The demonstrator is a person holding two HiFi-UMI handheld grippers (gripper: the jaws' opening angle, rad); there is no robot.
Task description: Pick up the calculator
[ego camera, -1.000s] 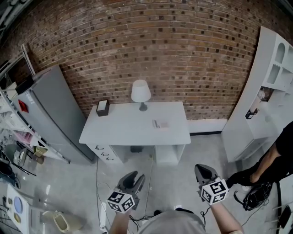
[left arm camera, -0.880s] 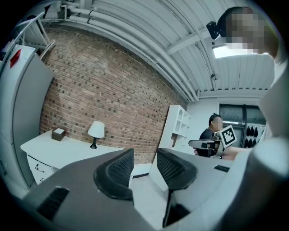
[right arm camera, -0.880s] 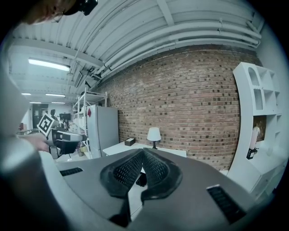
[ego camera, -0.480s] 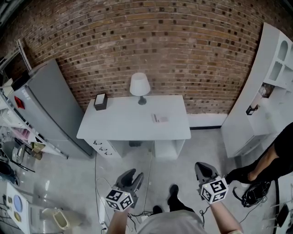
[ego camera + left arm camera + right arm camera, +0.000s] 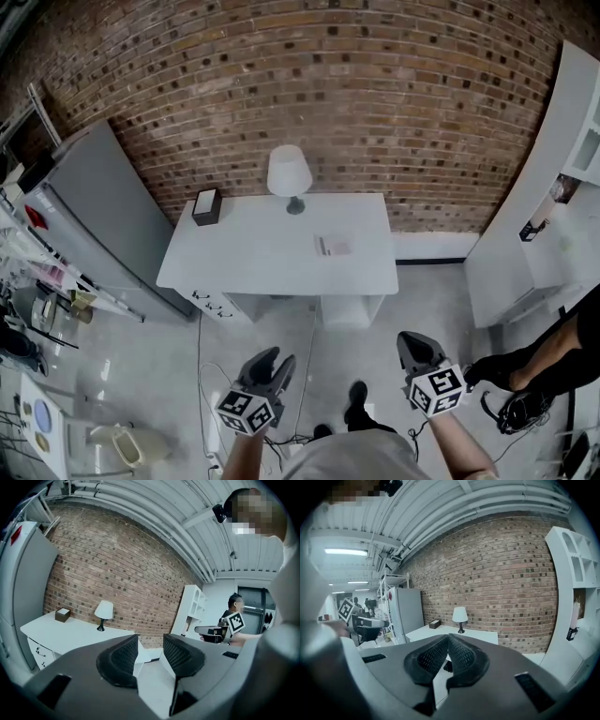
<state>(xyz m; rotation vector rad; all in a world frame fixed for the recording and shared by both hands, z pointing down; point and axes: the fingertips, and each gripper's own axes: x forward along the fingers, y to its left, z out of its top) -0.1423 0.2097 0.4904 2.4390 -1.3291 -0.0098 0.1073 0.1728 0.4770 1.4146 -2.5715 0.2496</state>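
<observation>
Black ridged pads [image 5: 123,656] of the left gripper [image 5: 150,640] stand apart with nothing between them; the right gripper [image 5: 447,639] is clenched, its pad tips meeting on nothing; both hang low over the grey floor [image 5: 141,375], side by side and well apart, pointing toward the desk [image 5: 253,258]; a dark shoe [image 5: 356,398] shows on the floor between them, and a thin white cable [image 5: 199,370] runs along the floor to the left of the left gripper. Farther on stands the white desk, well clear of both grippers; the calculator [image 5: 332,247] lies flat on it near the right edge, about midway between the front and back edges, too small to show any detail; a dark box [image 5: 206,206] sits at the back left corner; a white-shaded lamp [image 5: 289,172] stands upright at the back edge, near its middle. A grey fridge [image 5: 103,216] flanks the desk's left side, a white shelf unit [image 5: 553,187] its right; behind all runs the brick wall [image 5: 328,94].
</observation>
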